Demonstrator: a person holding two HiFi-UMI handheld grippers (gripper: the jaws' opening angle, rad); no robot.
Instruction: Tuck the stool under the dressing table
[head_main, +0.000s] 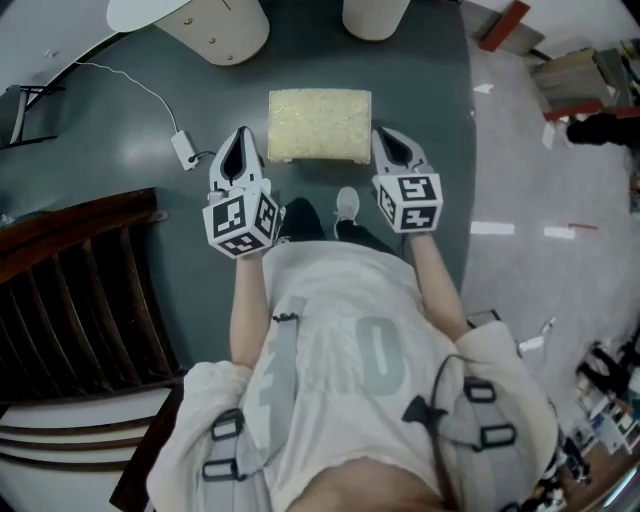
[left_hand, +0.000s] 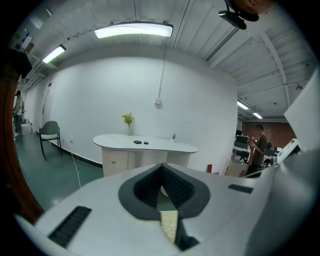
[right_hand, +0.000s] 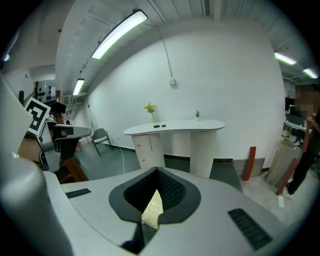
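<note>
The stool (head_main: 320, 125), a low seat with a cream fuzzy cushion, stands on the dark green floor just in front of my feet. The white dressing table (head_main: 215, 30) lies beyond it at the top of the head view, and it shows straight ahead in the left gripper view (left_hand: 145, 145) and the right gripper view (right_hand: 175, 127). My left gripper (head_main: 243, 145) is shut and empty beside the stool's left edge. My right gripper (head_main: 392, 145) is shut and empty at its right edge; I cannot tell whether it touches. A sliver of cushion (right_hand: 152, 210) shows below the shut jaws.
A dark wooden chair (head_main: 80, 290) stands close on my left. A white power adapter (head_main: 185, 150) with its cable lies on the floor left of the stool. A grey chair (left_hand: 50, 131) is by the far wall, a red plank (right_hand: 248, 162) leans right of the table, and a person (left_hand: 260, 145) stands far right.
</note>
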